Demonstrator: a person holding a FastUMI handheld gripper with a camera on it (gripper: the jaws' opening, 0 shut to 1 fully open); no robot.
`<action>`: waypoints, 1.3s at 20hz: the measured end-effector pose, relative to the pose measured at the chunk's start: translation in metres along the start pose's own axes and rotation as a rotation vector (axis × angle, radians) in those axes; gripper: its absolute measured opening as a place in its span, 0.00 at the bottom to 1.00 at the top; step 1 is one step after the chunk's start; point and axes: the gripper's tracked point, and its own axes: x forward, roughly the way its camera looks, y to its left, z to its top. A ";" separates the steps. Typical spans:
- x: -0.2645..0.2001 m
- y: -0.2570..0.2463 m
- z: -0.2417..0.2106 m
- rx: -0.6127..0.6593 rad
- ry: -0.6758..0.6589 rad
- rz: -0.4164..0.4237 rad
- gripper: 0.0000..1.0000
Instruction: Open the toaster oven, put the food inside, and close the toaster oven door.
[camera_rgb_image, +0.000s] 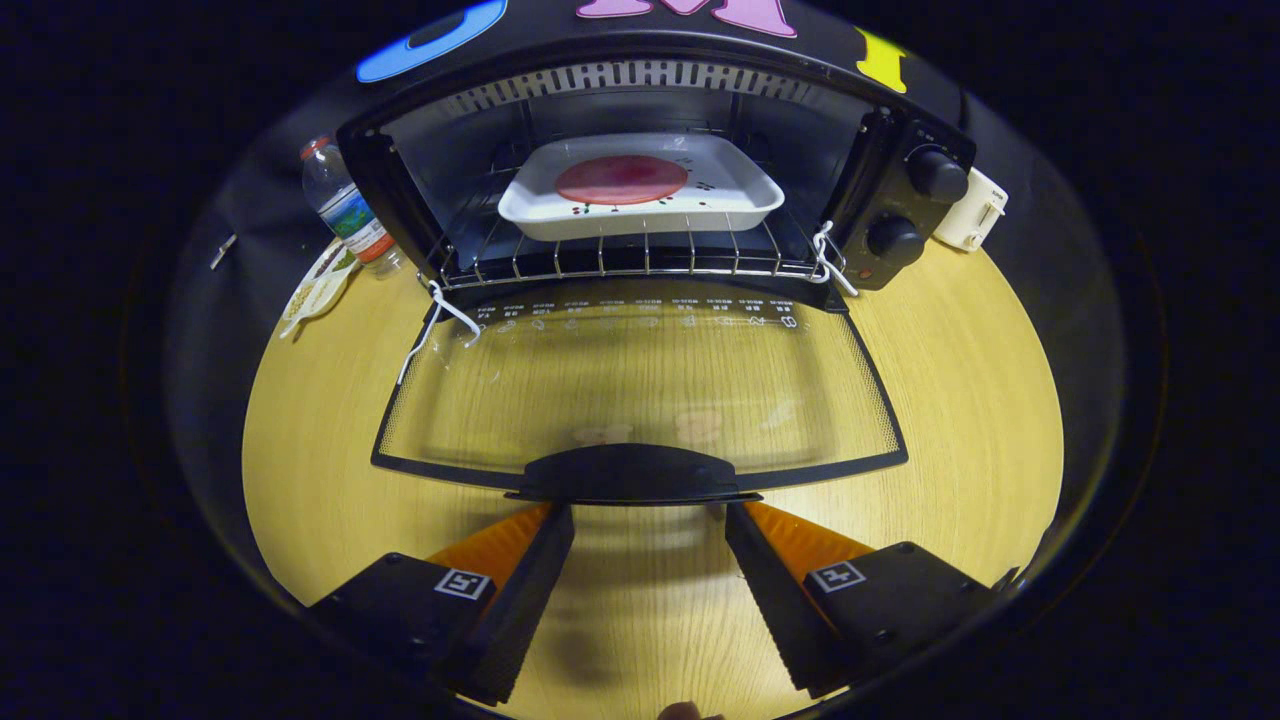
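Note:
The black toaster oven (905, 200) stands at the back of the wooden table with its glass door (640, 385) folded down flat toward me. On the wire rack (620, 258) inside rests a white rectangular dish (735, 195) holding a round reddish slice of food (621, 179). The door's dark handle (632, 474) lies just ahead of my fingertips. My gripper (648, 512) is open, with its fingers spread to either side of the handle and nothing between them.
A plastic water bottle (345, 210) and a flat packet (318, 285) sit left of the oven. A small white appliance (972, 210) stands behind its right side. White ties (440, 318) hang at the door hinges. Bare wooden table (960, 400) surrounds the door.

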 end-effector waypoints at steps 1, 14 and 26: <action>-0.003 0.000 0.001 -0.002 -0.011 0.005 0.99; -0.062 -0.001 0.044 -0.010 -0.272 0.039 1.00; -0.200 -0.035 0.130 -0.019 -0.669 0.064 1.00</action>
